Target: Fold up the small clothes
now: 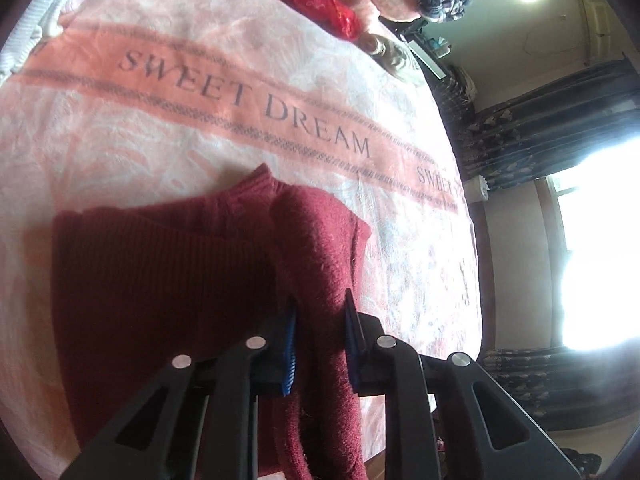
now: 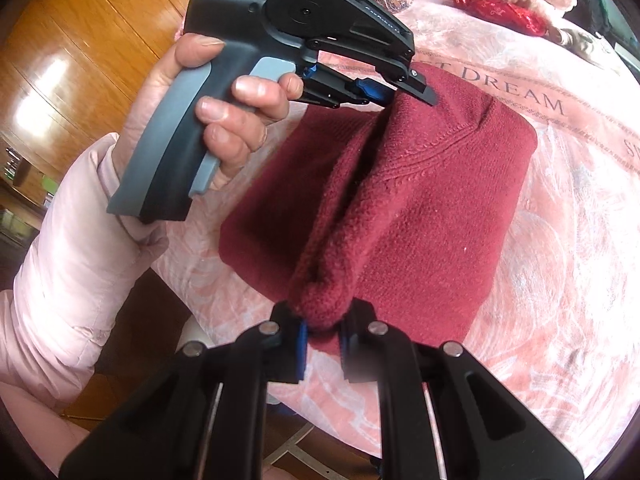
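A dark red knitted sweater [image 2: 420, 184] lies on a pink blanket [image 1: 168, 128] printed with "SWEET DREAM", its near edge lifted off the fabric by both grippers. The left gripper [image 1: 320, 328] points steeply down and away, its blue-padded jaws drawn in on a raised fold of the sweater that runs up between them; to its left the ribbed body of the garment lies flat on the blanket. In the right wrist view the same tool appears from the side, held in the person's left hand [image 2: 224, 120]: thumb on top of the grey grip, fingers curled around the trigger, wrist bent, with a pale pink padded sleeve [image 2: 76, 264] reaching down to the lower left. Its tips bite the far corner of the lifted edge. The right gripper [image 2: 323, 334] also tilts downward, and its jaws are pressed nearly together on a rolled bunch of the sweater's near corner, which bulges just above the pads. Between the two pinch points the cloth forms a raised ridge. A red patterned bundle [image 1: 320, 0] rests near the far edge of the blanket, well apart from the sweater.
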{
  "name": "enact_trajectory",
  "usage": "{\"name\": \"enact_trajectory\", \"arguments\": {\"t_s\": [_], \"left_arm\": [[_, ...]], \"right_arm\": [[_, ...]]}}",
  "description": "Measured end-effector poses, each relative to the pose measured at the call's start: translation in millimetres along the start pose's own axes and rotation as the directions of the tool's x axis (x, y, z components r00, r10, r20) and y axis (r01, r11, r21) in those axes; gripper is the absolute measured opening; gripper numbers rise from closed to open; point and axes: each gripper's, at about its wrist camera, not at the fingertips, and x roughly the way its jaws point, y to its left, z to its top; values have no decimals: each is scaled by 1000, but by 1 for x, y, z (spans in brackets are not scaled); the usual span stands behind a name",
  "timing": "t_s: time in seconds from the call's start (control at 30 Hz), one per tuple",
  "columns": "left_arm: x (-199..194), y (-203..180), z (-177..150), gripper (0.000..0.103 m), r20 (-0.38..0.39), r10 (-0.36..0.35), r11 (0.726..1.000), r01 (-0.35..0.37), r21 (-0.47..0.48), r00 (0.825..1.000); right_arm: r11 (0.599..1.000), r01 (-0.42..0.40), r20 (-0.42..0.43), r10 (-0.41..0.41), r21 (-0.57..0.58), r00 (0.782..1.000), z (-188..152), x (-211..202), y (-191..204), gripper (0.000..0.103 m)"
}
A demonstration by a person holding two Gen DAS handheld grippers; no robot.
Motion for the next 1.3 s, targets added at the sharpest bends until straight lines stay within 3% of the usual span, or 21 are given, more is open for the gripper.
{"name": "enact_trajectory", "arguments": {"t_s": [0.27, 0.53, 0.73, 0.87, 1.07, 1.1, 1.13, 1.17, 1.23, 1.3], "left_arm": [[-45, 22, 9, 20, 71, 27, 1000, -27, 8, 997], [-65, 91, -1, 19, 104, 43, 996, -35, -81, 994], [-65, 136, -6, 6, 138, 38, 991, -19, -133, 990], [-53, 149, -9, 6, 109, 53, 988, -36, -149, 993], [-39, 156, -25, 8, 23, 110, 985, -106, -135, 994], [-41, 156, -29, 11, 20, 117, 985, -113, -130, 993], [-44, 154, -32, 21, 18, 133, 984, -130, -122, 991], [-48, 152, -35, 50, 13, 151, 982, -149, -118, 988], [-54, 150, -40, 78, 8, 162, 980, -160, -119, 987], [-57, 147, -42, 78, -10, 147, 983, -147, -107, 989]], "right_arm": [[995, -39, 2, 39, -96, 999, 25, 17, 50, 11], [988, -103, -62, 97, -117, 993, 39, 52, 67, 11], [986, -111, -152, 91, -127, 984, 31, 89, 76, 11], [987, -103, -210, 76, -122, 975, 20, 119, 78, 11], [990, -98, -231, 73, -99, 970, 17, 142, 78, 11], [991, -103, -231, 81, -87, 970, 19, 144, 78, 11], [991, -112, -229, 92, -75, 969, 19, 142, 76, 11], [991, -120, -221, 104, -60, 970, 21, 139, 72, 11], [990, -140, -194, 130, -36, 972, 24, 129, 68, 11], [988, -147, -170, 139, -37, 976, 27, 119, 68, 11]]}}
